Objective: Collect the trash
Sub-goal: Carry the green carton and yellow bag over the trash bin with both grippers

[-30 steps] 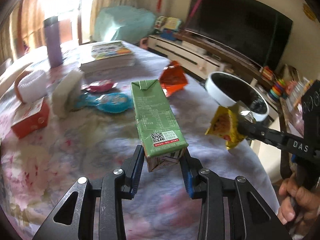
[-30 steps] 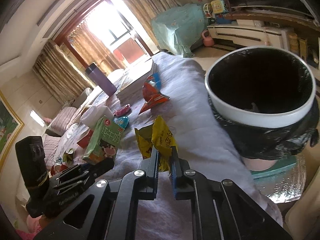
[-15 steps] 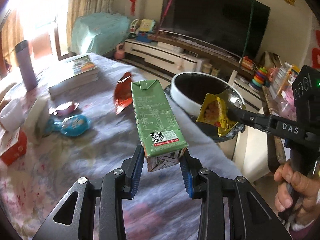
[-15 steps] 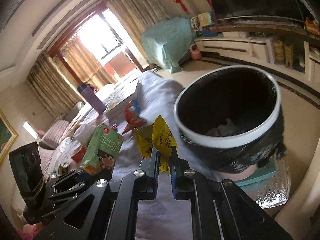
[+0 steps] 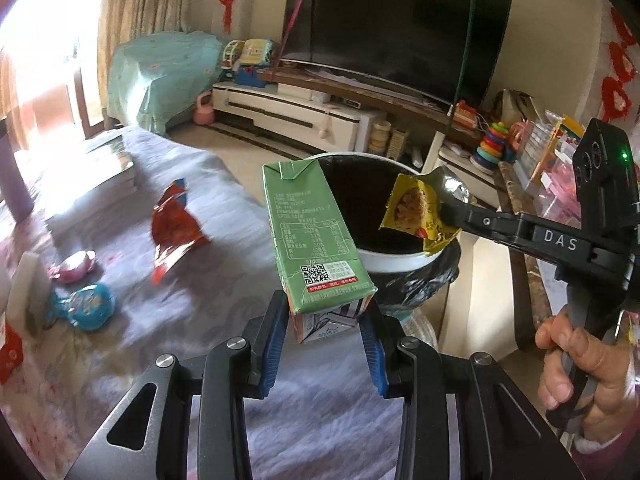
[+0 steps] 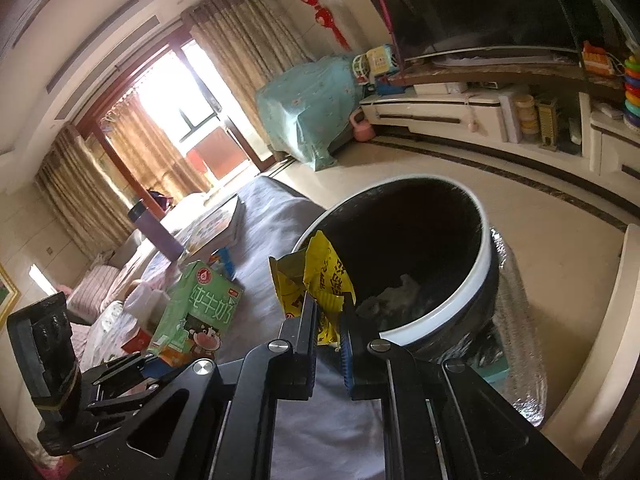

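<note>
My left gripper (image 5: 325, 322) is shut on a green milk carton (image 5: 312, 236) and holds it upright near the table's edge, just short of the bin. My right gripper (image 6: 329, 320) holds a yellow snack wrapper (image 6: 316, 284) over the near rim of the black-lined trash bin (image 6: 476, 280); its jaws have parted a little but the wrapper still sits between them. The wrapper (image 5: 416, 214) hangs over the bin opening (image 5: 400, 258) in the left wrist view. The carton (image 6: 196, 312) also shows in the right wrist view. Some crumpled trash lies inside the bin.
On the cloth-covered table (image 5: 224, 216) lie a red wrapper (image 5: 172, 228), a blue round packet (image 5: 86, 304), a pink packet (image 5: 74, 266) and a stack of books (image 5: 104, 164). A purple bottle (image 6: 156, 236) stands farther back. A TV stand (image 5: 312, 112) lines the wall.
Both grippers moved from over the table toward the bin. The yellow wrapper now hangs over the bin opening, and the right jaws have opened slightly. The carton came up to the table edge.
</note>
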